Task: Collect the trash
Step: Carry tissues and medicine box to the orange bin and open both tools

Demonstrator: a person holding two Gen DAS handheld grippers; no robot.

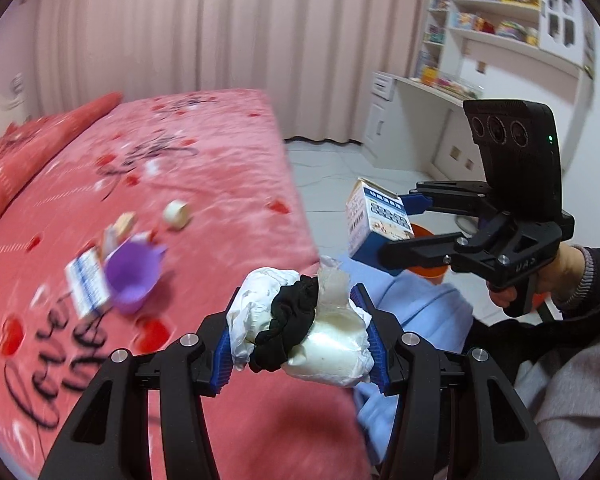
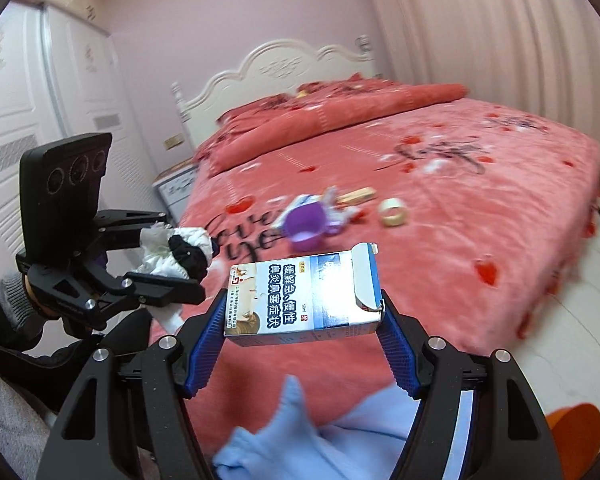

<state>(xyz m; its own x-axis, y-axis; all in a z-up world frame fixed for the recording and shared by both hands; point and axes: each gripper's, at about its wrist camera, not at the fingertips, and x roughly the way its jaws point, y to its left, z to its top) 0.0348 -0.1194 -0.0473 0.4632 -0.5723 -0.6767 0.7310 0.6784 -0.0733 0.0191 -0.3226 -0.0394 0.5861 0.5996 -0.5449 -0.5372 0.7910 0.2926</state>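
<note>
My left claw (image 1: 300, 334) is clenched on a soft wad of tissue (image 1: 332, 344) — squashy, light; my right claw (image 2: 304, 322) pinches the flimsy medicine box (image 2: 300, 300) endwise above the bed (image 2: 480, 216) — crushable, so gently.

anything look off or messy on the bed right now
Yes. A purple cup lies tipped on its side on the pink bedspread, with a tape roll and blurred scraps around it. The small box in the right tongs has a torn-open end flap.
</note>
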